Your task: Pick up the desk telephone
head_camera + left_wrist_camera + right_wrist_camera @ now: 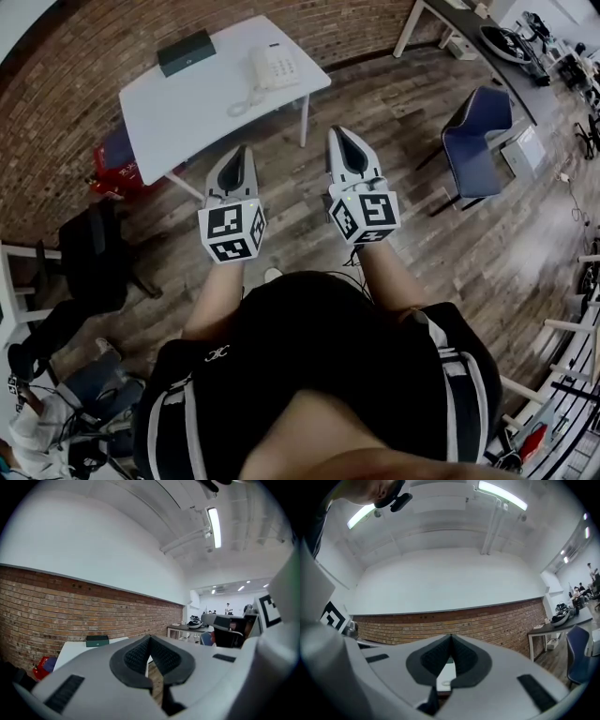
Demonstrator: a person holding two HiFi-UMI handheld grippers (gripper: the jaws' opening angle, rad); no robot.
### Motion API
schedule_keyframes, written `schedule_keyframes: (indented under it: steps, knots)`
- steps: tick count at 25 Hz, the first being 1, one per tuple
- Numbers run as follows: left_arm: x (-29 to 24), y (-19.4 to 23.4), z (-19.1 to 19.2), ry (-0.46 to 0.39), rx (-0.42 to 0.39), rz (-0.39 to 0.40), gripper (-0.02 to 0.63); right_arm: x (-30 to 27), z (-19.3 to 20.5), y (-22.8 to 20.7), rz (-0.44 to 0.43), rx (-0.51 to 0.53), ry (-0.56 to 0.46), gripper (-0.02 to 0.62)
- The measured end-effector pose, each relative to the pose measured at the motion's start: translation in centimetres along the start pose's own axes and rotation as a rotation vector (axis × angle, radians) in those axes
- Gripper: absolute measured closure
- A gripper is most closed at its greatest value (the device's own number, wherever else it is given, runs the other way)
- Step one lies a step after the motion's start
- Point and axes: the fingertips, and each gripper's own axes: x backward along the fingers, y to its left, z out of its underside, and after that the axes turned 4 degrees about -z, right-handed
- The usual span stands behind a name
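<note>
A white desk telephone [273, 67] with a coiled cord lies at the right end of a white table [197, 108] by the brick wall, in the head view. My left gripper [242, 151] and right gripper [339, 134] hover side by side over the wooden floor, short of the table, both shut and empty. In the left gripper view the left gripper [150, 638] has its jaws together, with the table [70, 649] beyond. In the right gripper view the right gripper [451, 637] is closed too, with a strip of table [445, 677] showing under the jaws.
A dark green box [186, 51] sits at the table's back left. A blue chair [476, 141] stands at the right, a red bag [120, 169] under the table's left side, and a black backpack [92, 253] on a seat at the left. Another desk [487, 42] is far right.
</note>
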Motion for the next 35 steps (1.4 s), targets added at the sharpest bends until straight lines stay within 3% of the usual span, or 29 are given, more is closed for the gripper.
schedule_keyframes:
  steps: [6, 19, 28, 35]
  knots:
    - [-0.3, 1.4, -0.2, -0.006, -0.039, 0.035, 0.606, -1.4, 0.6, 2.5, -0.005, 0.043, 0.006, 0.597]
    - [-0.9, 6.2, -0.1, -0.031, -0.015, 0.116, 0.606, -3.6, 2.6, 6.6, 0.036, 0.051, 0.014, 0.597]
    - [-4.7, 7.2, 0.3, -0.025, 0.006, 0.131, 0.606, -7.4, 3.1, 5.0, 0.027, 0.049, 0.006, 0.597]
    - [-11.4, 7.9, -0.1, -0.021, -0.003, 0.100, 0.606, -13.2, 4.4, 0.1, 0.003, 0.023, -0.001, 0.597]
